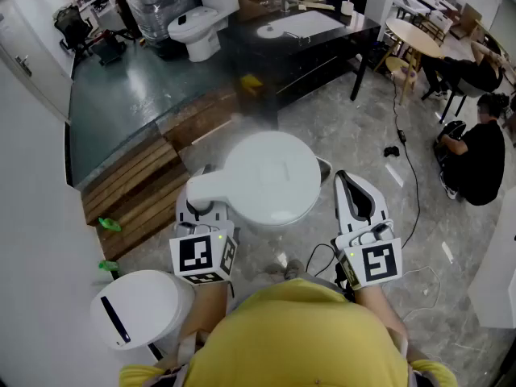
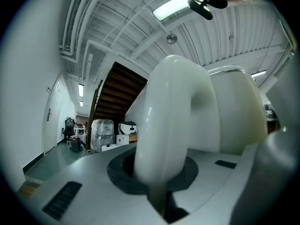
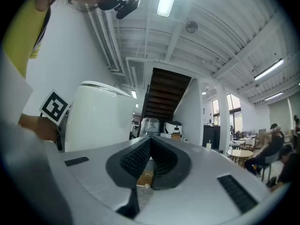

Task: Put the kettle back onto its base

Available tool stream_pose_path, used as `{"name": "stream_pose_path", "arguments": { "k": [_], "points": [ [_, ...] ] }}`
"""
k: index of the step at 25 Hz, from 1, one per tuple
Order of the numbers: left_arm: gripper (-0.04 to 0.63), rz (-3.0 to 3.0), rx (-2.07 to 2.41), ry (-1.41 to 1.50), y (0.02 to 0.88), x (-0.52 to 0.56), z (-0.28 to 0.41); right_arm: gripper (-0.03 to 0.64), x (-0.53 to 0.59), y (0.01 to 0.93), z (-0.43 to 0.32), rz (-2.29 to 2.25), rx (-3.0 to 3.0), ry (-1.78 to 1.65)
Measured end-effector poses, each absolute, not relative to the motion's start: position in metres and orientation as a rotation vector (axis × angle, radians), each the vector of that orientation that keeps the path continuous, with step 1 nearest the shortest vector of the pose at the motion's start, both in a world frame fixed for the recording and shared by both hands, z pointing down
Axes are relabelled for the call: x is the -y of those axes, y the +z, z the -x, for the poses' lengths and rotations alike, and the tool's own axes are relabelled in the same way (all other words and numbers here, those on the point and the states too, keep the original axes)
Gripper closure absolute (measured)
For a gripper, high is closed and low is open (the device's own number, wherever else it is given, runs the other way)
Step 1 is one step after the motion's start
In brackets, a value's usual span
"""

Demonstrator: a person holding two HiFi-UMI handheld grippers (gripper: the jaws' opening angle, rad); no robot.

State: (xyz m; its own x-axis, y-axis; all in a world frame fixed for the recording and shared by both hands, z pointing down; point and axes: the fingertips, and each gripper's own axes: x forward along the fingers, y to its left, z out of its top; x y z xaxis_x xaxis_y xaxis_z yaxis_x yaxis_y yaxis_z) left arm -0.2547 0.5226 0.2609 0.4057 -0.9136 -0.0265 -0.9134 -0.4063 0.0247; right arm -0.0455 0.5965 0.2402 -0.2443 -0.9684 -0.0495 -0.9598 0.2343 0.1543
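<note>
A white kettle (image 1: pixel 270 176) hangs in the air over the floor, seen from above with its lid up. My left gripper (image 1: pixel 205 206) is shut on the kettle's handle (image 1: pixel 211 189). In the left gripper view the thick white handle (image 2: pixel 173 125) sits pressed between the jaws, and the kettle's body (image 2: pixel 234 111) fills the right side. My right gripper (image 1: pixel 355 196) is level to the right of the kettle, apart from it. It is shut and holds nothing (image 3: pixel 149 146). A white round unit with a black bar (image 1: pixel 141 309) stands at lower left; I cannot tell whether it is the base.
A white wall or surface (image 1: pixel 32 216) runs down the left. Wooden pallets (image 1: pixel 137 184) lie beyond the kettle, with a toilet (image 1: pixel 201 22) and a dark table (image 1: pixel 306 39) farther back. A person (image 1: pixel 476 151) sits on the floor at right, next to a black cable (image 1: pixel 407 160).
</note>
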Motion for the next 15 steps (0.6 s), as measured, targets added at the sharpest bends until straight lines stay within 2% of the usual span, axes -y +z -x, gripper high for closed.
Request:
{"name": "stream_pose_path", "arguments": {
  "k": [15],
  "points": [
    [0.555, -2.667, 1.641, -0.058, 0.267, -0.491, 0.266, 0.601, -0.566, 0.256, 0.063, -1.923, 2.421, -0.17]
  ]
}}
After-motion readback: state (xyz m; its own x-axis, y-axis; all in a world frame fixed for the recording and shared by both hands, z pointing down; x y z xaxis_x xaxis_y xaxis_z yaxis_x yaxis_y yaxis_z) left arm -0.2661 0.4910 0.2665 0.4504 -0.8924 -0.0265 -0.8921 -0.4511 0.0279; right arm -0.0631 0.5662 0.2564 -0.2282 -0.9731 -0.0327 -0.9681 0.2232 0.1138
